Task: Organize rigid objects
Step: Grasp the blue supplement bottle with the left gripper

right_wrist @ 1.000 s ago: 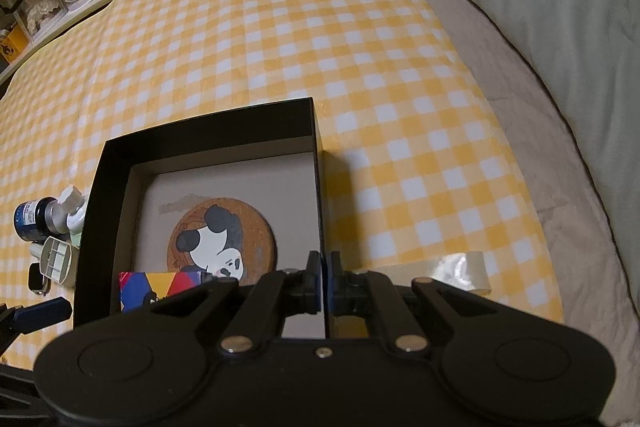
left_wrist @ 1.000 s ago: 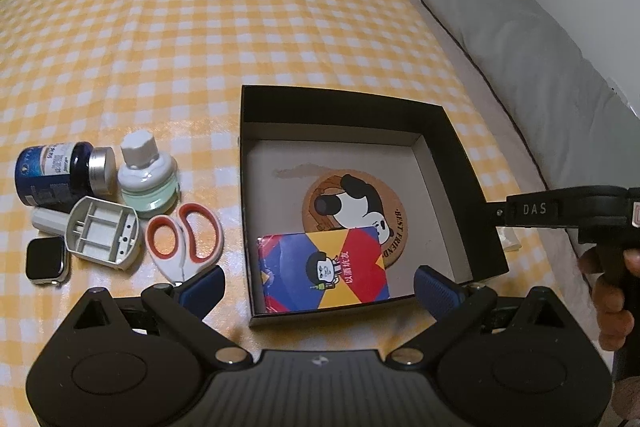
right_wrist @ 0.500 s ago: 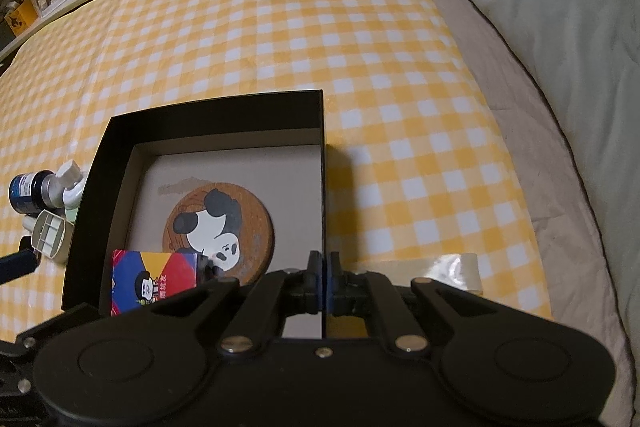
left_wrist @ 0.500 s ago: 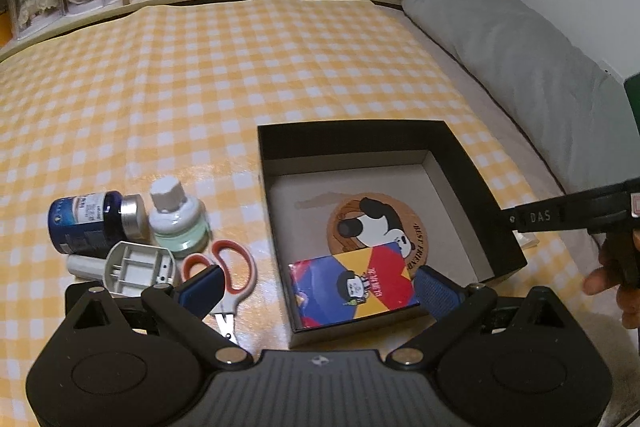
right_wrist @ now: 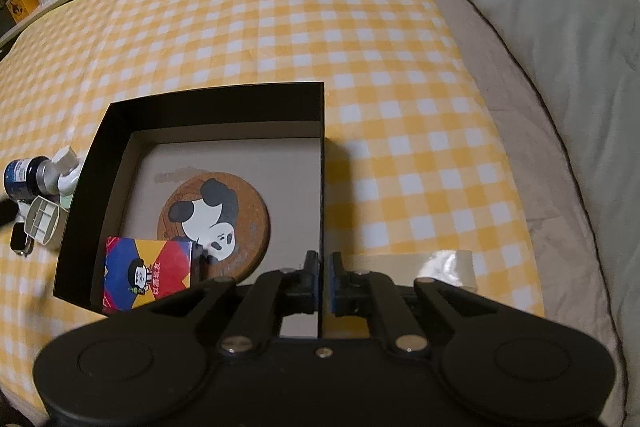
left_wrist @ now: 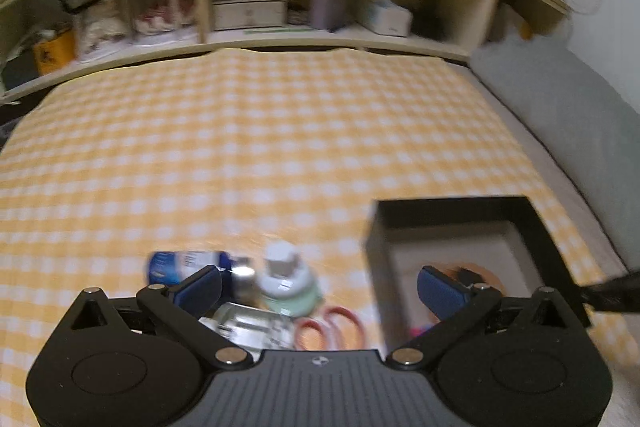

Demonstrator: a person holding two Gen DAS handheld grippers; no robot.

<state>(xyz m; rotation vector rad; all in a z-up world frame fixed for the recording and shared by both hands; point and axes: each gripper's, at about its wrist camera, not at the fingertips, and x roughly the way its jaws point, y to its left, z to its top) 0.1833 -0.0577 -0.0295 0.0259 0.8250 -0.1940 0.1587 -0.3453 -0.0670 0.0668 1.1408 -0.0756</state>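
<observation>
The right gripper point(right_wrist: 324, 277) is closed tight on the right wall of the black box point(right_wrist: 322, 115), pinching the thin wall between its two pads. The box sits on the yellow checked cloth point(right_wrist: 280, 19). Inside it lies a round cork coaster point(right_wrist: 224, 211) with a black and white cartoon dog, and a colourful card pack point(right_wrist: 146, 273) rests beside it, with one corner on top of the coaster.

The left gripper point(left_wrist: 320, 285) is wide open and holds nothing. It hangs above the things left of the box. There a dark blue bottle point(left_wrist: 188, 265) lies on its side, a small white and green bottle point(left_wrist: 288, 285) stands beside it, and orange-handled scissors point(left_wrist: 332, 327) lie near the box. A grey plastic piece point(left_wrist: 248, 327) lies just under the gripper. This view is blurry
</observation>
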